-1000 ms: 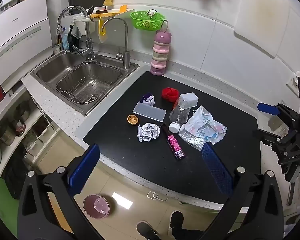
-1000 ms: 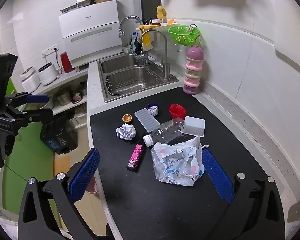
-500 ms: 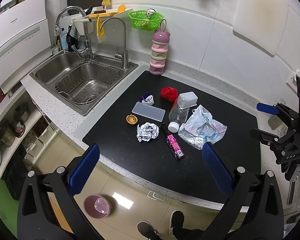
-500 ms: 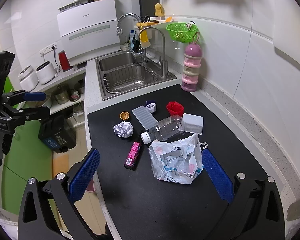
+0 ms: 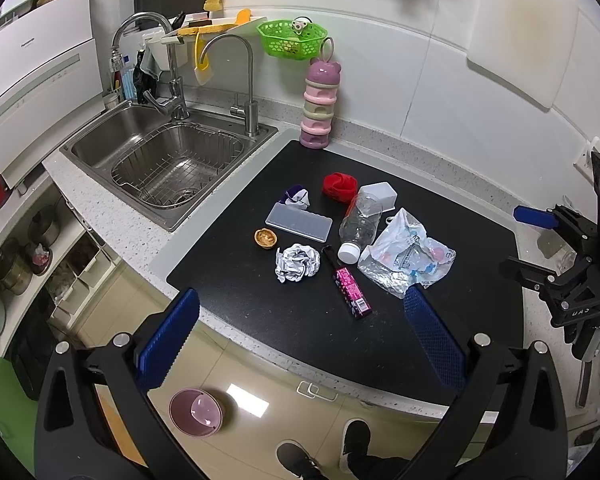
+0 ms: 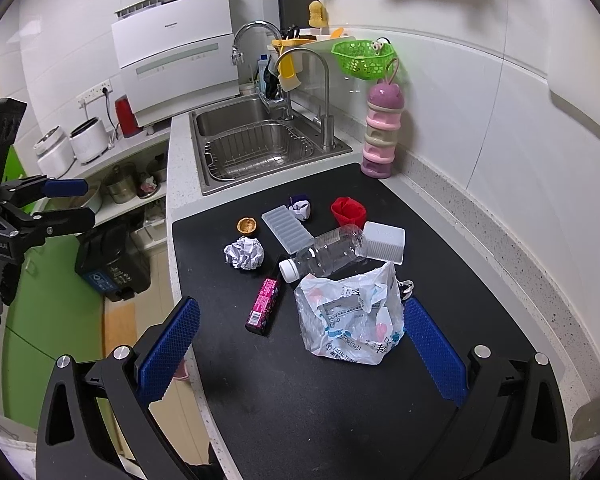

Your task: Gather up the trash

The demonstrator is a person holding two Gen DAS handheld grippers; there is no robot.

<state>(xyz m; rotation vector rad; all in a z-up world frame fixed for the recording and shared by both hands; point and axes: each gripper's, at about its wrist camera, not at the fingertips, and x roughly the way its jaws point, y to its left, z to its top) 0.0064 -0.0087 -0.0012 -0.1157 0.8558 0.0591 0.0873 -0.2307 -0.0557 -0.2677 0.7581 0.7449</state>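
Note:
Trash lies on a black mat (image 5: 300, 320) (image 6: 340, 400): a crumpled paper ball (image 5: 297, 263) (image 6: 244, 254), a pink wrapper box (image 5: 351, 293) (image 6: 265, 305), a clear bottle (image 5: 360, 227) (image 6: 325, 253), a crumpled plastic bag (image 5: 408, 256) (image 6: 352, 322), a red cup (image 5: 340, 187) (image 6: 349, 210), a nut shell (image 5: 265, 237) (image 6: 247, 225) and a purple-white wrapper (image 5: 297, 196) (image 6: 301, 207). My left gripper (image 5: 300, 340) is open and empty, above the mat's front edge. My right gripper (image 6: 300, 344) is open and empty, just before the bag.
A steel sink (image 5: 172, 160) (image 6: 260, 144) with two faucets lies left of the mat. A pink stacked container (image 5: 319, 108) (image 6: 381, 132) stands at the wall. A ribbed white tray (image 5: 299, 222) and white box (image 5: 377, 195) lie among the trash. A dark bin (image 6: 112, 260) stands on the floor.
Both grippers have drifted slightly, so the scene shifts a little in each view. Nothing on the mat has moved.

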